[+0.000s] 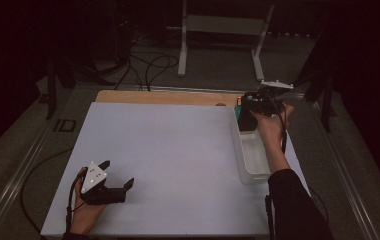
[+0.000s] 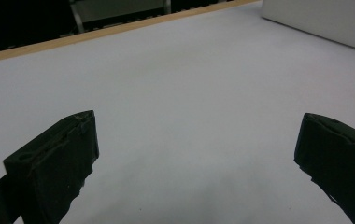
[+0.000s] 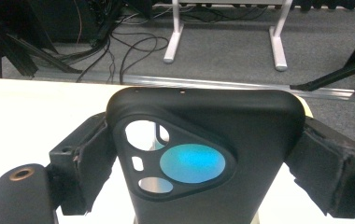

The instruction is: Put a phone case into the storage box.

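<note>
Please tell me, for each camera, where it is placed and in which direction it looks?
High view: above the person's side, looking forward and down on the table; forearms, left gripper, right gripper show.
Left gripper view: low over the white surface, between open jaws.
Right gripper view: toward the floor; jaws clamp a black phone case.
Shared: the clear bin.

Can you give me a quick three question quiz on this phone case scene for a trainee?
1. True or false: the right gripper is shut on the black phone case.
2. What lies between the left gripper's jaws: A the case, B nothing but bare white table, C a cable?
3. Where is the clear plastic bin: at the table's left or right edge?

Key: 1 true. 2 B. 3 right edge, under the right gripper.
</note>
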Demonstrator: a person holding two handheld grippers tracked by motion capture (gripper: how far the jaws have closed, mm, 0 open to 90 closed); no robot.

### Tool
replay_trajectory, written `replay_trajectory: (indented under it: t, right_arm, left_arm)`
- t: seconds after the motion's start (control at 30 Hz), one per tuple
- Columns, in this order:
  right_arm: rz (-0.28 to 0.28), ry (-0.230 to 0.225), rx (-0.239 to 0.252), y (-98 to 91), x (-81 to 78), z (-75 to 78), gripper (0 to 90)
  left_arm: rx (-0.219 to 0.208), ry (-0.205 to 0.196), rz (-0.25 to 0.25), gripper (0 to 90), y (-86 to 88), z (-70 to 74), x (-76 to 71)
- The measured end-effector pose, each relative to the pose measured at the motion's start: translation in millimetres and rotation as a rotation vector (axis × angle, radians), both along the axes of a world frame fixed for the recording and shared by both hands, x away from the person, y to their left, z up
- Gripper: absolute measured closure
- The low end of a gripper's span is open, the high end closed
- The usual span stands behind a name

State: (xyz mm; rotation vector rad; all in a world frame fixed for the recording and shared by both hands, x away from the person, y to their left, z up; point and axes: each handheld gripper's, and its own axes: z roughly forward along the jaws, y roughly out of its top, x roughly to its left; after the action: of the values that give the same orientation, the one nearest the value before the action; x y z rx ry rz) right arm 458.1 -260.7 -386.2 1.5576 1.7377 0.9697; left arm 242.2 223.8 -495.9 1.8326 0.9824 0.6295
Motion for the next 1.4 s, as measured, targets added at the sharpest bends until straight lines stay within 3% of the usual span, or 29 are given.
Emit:
replay_trajectory:
  t: [0.57, 1.4]
  right_arm:
    - [-0.012, 0.031, 0.005, 1.3, 5.7, -13.8, 13.5]
    - [-0.028, 0.069, -0.029, 5.1, 18.4, -34.0, 13.4]
  left_arm:
    - [0.0, 0.004, -0.003, 0.4, -0.6, -0.1, 0.1]
    - [-0.001, 0.004, -0.004, 0.4, 0.4, -0.2, -0.1]
